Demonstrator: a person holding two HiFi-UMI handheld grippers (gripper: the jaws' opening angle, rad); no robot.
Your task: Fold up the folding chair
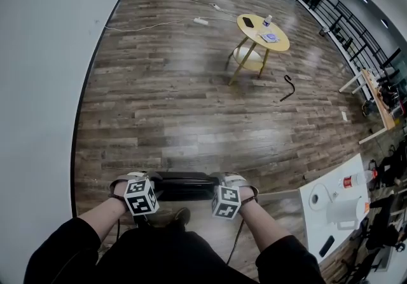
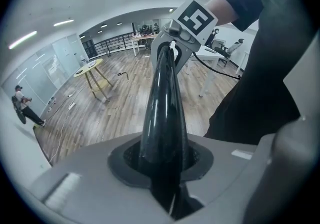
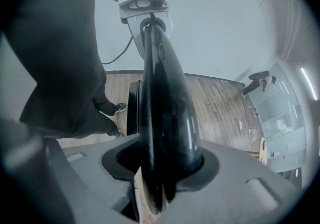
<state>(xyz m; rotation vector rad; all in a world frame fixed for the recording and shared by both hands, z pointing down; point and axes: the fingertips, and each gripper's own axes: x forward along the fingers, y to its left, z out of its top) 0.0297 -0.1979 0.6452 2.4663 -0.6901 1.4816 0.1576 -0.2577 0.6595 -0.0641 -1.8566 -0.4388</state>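
Jaws of left gripper (image 1: 141,197) and right gripper (image 1: 226,202) clamp folding chair (image 1: 184,185) edge; floor (image 1: 191,117) open.

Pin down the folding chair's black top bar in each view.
Head view: black top bar lies bottom centre, between left gripper and right gripper.
Left gripper view: centre, rising from the jaws.
Right gripper view: centre, rising from the jaws.
Shared landmark: round yellow table, upper right, left, and a sliver low right respectively.

The black metal folding chair (image 1: 181,185) is sitting at lower centre, the round yellow wooden table (image 1: 257,32) standing behind it, upper right.
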